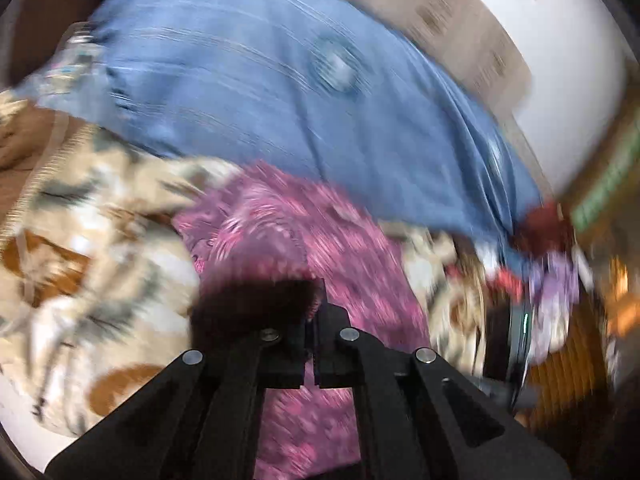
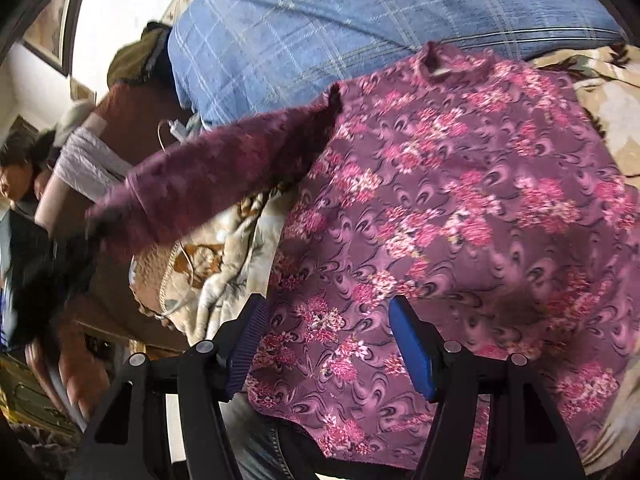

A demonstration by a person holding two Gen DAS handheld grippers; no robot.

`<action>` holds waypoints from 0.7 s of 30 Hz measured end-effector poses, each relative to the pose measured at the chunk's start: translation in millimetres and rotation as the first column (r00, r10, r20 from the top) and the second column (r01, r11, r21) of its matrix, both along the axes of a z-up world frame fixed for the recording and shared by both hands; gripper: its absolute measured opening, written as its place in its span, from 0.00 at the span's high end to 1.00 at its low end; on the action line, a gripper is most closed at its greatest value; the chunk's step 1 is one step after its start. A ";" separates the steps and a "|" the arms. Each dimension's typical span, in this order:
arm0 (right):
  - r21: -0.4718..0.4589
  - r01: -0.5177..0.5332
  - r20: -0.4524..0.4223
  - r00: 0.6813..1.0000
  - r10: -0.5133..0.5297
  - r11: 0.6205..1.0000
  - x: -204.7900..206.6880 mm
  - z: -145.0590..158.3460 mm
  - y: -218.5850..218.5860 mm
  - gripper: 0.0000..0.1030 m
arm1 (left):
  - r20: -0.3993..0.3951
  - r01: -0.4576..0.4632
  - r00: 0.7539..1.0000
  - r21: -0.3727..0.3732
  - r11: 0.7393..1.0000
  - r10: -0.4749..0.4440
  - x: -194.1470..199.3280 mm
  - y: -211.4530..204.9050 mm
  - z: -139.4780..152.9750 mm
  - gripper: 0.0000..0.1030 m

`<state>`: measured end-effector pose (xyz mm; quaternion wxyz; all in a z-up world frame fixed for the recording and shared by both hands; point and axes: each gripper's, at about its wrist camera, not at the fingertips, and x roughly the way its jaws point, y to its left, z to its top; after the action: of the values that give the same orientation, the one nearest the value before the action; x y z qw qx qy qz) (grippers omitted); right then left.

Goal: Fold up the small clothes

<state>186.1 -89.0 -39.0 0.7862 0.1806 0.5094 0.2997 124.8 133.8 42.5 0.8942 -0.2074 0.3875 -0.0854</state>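
The purple floral top point(image 2: 460, 208) lies below the blue quilt point(image 2: 360, 40) — soft, light, floppy. The left gripper point(image 1: 312, 344) pinches its sleeve point(image 2: 208, 184); the right gripper point(image 2: 324, 344) hangs unclenched — the hem looks best.

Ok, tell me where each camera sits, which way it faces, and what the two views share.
Left wrist: on the left gripper, angled down at the purple floral top and blue quilt; its shut jaws pinch dark fabric, picture blurred.
Right wrist: on the right gripper, angled down over the top's body; jaws open, a sleeve lifted across.
Shared: the top, quilt and beige patterned blanket.
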 end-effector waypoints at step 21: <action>0.069 -0.032 -0.191 0.981 0.044 0.997 21.8 -86.3 -23.6 0.34 | -0.253 0.033 0.962 -0.261 0.965 -0.101 -26.1 -24.0 -121.4 0.50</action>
<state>207.9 -112.6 -125.3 0.7211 0.2246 0.5761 0.3124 98.7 109.8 -78.9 0.7970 -0.3167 0.4958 -0.1365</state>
